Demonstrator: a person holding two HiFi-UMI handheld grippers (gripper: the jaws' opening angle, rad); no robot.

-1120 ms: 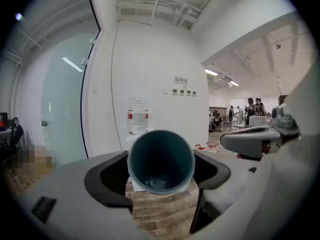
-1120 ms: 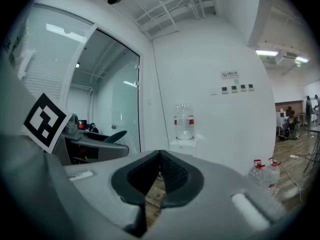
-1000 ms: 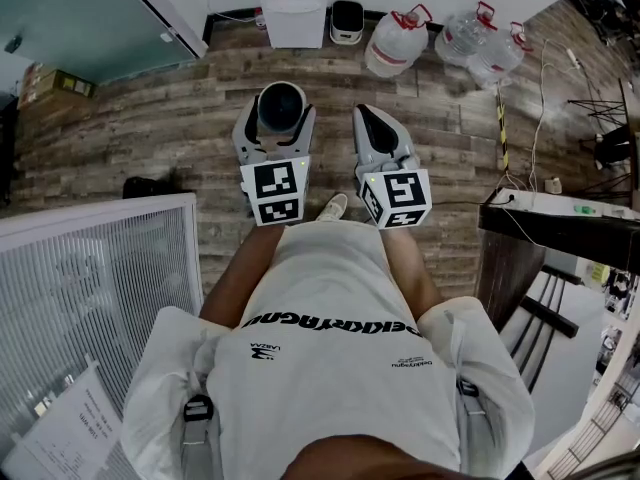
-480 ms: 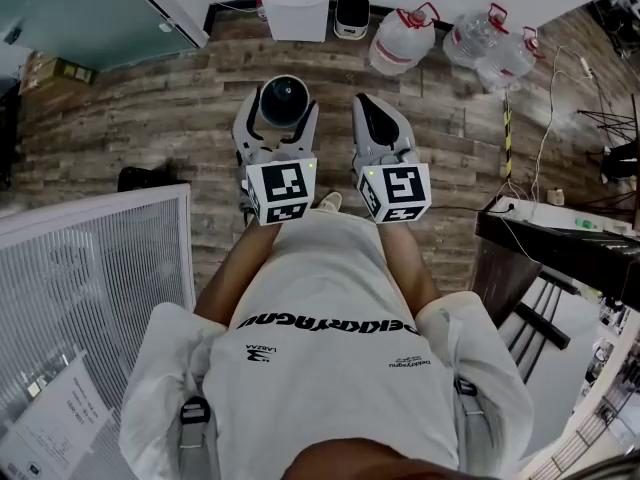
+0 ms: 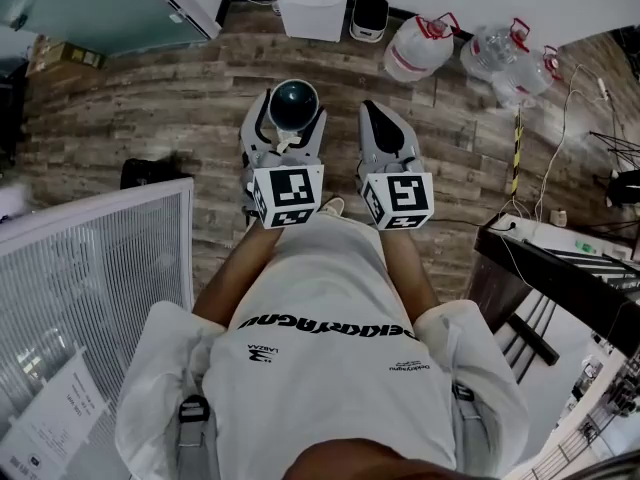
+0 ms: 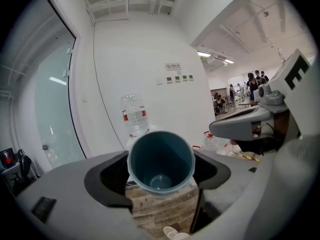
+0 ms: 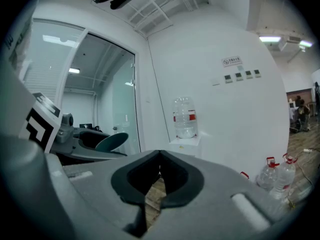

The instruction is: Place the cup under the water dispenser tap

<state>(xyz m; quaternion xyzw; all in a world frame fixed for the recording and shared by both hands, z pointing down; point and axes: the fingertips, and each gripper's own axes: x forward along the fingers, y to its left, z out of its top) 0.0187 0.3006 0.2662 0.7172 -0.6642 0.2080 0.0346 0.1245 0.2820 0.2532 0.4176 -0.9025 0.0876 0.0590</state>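
- Shows, from the head camera looking down, a person in a white shirt (image 5: pixel 330 368) standing on a wooden floor (image 5: pixel 150 108), with one tool in each hand, both held out ahead side by side.
- Shows the left tool (image 5: pixel 292 118) pinching a teal cup (image 6: pixel 161 159), with the jaws spread wide and pressed against opposite sides of the cup wall.
- Cup carried in the air above the floor, mouth open toward both the head camera and the left gripper camera, inside empty.
- Right tool (image 5: pixel 378 118) just beside the left one, jaws pressed together with nothing between them.
- White water dispenser (image 5: pixel 310 3) against the white wall at the far edge of the floor, ahead of both tools and well apart from the cup.
- Clear bottle with a red label (image 6: pixel 134 115) upside down on top of the dispenser.
- Tap too small to make out in any view.
- Large water jugs (image 5: pixel 418 46) with red handles on the floor by the wall, to the right of the dispenser.
- Glass partition (image 5: pixel 90 18) at the far left corner of the floor.
- White slatted panel (image 5: pixel 90 268) close by the person's left side.
- Dark desk (image 5: pixel 560 258) at the right edge of the floor.
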